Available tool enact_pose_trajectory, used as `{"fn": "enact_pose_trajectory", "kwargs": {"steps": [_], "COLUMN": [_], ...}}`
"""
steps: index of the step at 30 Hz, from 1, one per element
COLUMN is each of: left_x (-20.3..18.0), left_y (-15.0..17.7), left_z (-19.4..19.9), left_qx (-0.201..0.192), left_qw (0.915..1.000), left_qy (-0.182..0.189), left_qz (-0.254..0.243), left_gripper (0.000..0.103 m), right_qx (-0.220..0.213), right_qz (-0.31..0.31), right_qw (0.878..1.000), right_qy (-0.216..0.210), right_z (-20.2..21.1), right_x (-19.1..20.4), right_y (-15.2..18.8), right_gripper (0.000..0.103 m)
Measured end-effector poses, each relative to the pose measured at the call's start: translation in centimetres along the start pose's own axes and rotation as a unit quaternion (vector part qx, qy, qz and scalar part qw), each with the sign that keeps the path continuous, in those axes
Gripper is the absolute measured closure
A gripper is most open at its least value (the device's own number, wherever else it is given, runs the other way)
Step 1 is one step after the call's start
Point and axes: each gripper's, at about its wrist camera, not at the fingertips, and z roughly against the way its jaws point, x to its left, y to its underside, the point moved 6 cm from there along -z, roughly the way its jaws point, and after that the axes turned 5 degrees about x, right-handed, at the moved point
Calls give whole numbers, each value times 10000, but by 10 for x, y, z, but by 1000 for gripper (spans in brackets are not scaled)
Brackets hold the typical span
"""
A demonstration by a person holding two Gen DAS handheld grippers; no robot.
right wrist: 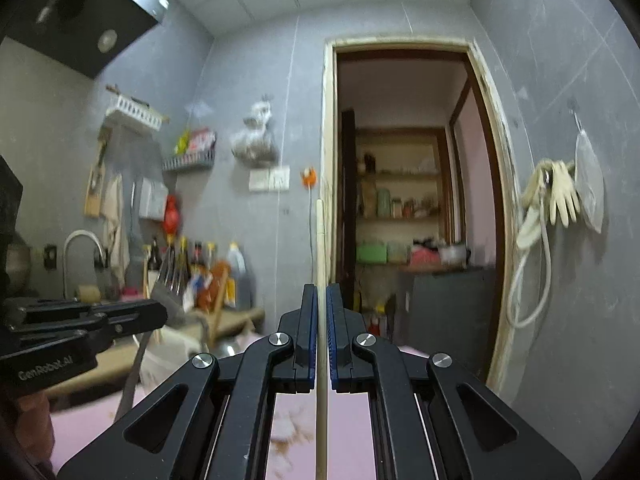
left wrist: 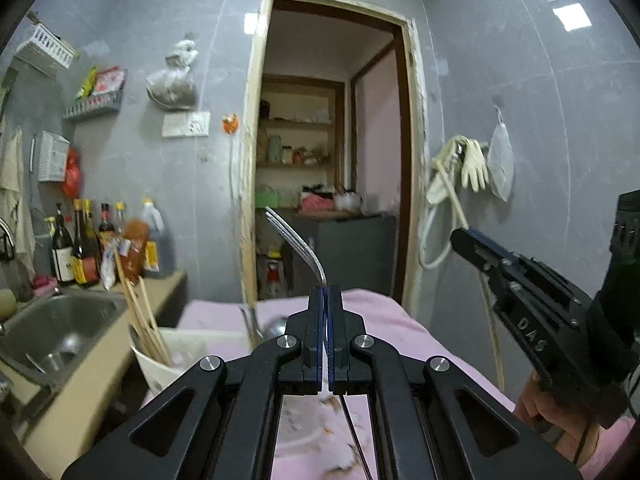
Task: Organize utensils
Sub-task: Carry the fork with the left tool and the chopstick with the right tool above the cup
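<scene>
Left claw (left wrist: 325, 292) tight on one fork (left wrist: 298, 246), right claw (right wrist: 319, 292) tight on one chopstick (right wrist: 320, 240).

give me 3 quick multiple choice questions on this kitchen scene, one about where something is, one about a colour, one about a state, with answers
1. Where does the white cup with chopsticks stand?
A. inside the sink
B. on the pink cloth beside the sink
C. on the shelf through the doorway

2. What colour is the cloth below the grippers?
A. pink
B. green
C. blue

3. What is the left gripper doing?
A. open and empty
B. shut on a fork
C. shut on a bottle

Answers
1. B: the cup sits at the cloth's edge, next to the metal sink.
2. A: pink shows under both grippers.
3. B: the pads are closed on the fork, its tines sticking up past the tips. The right gripper is likewise shut on a single chopstick.
</scene>
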Motion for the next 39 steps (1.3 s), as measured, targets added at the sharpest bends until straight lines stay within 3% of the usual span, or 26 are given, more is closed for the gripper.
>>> {"fn": "enact_pose_trajectory", "kwargs": {"steps": [11,16,21,25,30,39], "left_x": [91,141,173,189,187,181], "left_y": [-50,-58,-45,-31,-19,2], "left_z": [4,-10,-21,-25,-28,-48], "left_qx": [-666,-852,-978,-959,-974,-651], "left_qw": [9953,9891,9820,9777,9745,9771], "left_qy": [-438,-678,-1118,-1311,-1689,-1772], "left_qz": [544,995,1167,1331,1110,977], "left_gripper": [103,103,103,103,103,103], "right_qx": [-933,-1039,-1061,-980,-964,-819], "right_qz": [-382,-834,-1269,-1292,-1239,-1126], "right_qw": [9948,9905,9836,9834,9830,9868], "right_qy": [-144,-339,-717,-809,-950,-830], "right_z": [-37,-65,-86,-95,-100,-111], "right_x": [39,51,56,61,65,68], "right_y": [-45,-47,-33,-19,-9,11], "right_gripper": [100,100,100,100,100,100]}}
